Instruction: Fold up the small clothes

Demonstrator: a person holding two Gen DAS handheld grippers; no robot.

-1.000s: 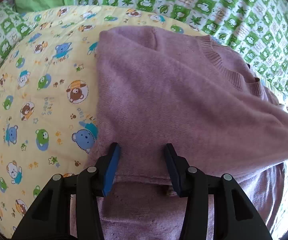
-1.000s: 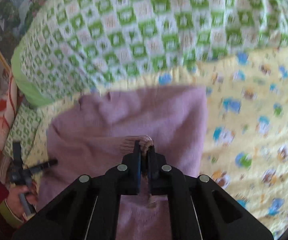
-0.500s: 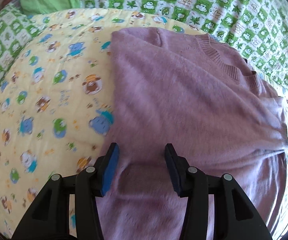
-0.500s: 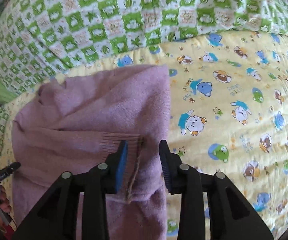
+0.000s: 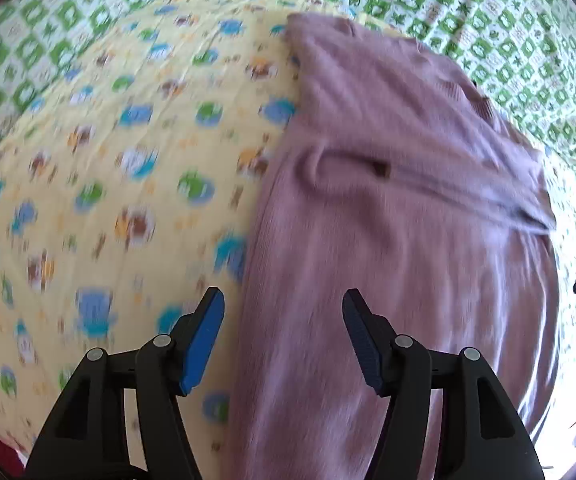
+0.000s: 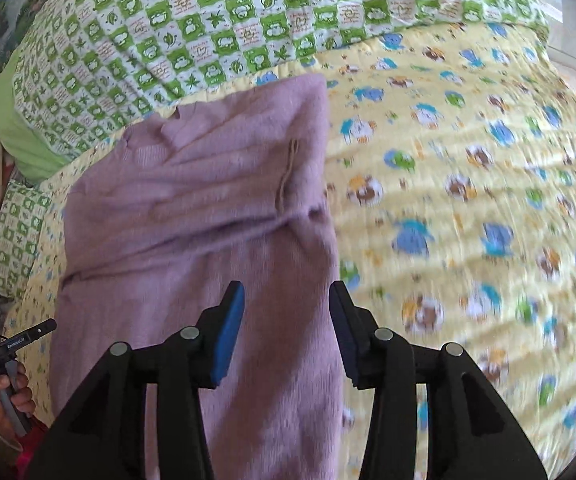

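A mauve knitted sweater (image 5: pixel 388 208) lies flat on a yellow cartoon-print blanket (image 5: pixel 108 160), with both sleeves folded across its body. My left gripper (image 5: pixel 282 336) hovers above the sweater's lower left edge; its jaws are opening and hold nothing. In the right wrist view the same sweater (image 6: pixel 208 208) fills the left half. My right gripper (image 6: pixel 286 330) hangs over its lower right edge, jaws opening, with nothing between the blue pads.
A green-and-white checked quilt (image 6: pixel 228 32) covers the bed beyond the yellow blanket (image 6: pixel 468 200). A hand (image 6: pixel 6 396) holding the other gripper's handle shows at the lower left of the right wrist view. A green pillow (image 6: pixel 20 120) lies at the far left.
My right gripper let go of the sleeve cuff and pulled back toward the hem. My left gripper also drew back down the sweater and opened wider. The sleeve now lies folded across the body.
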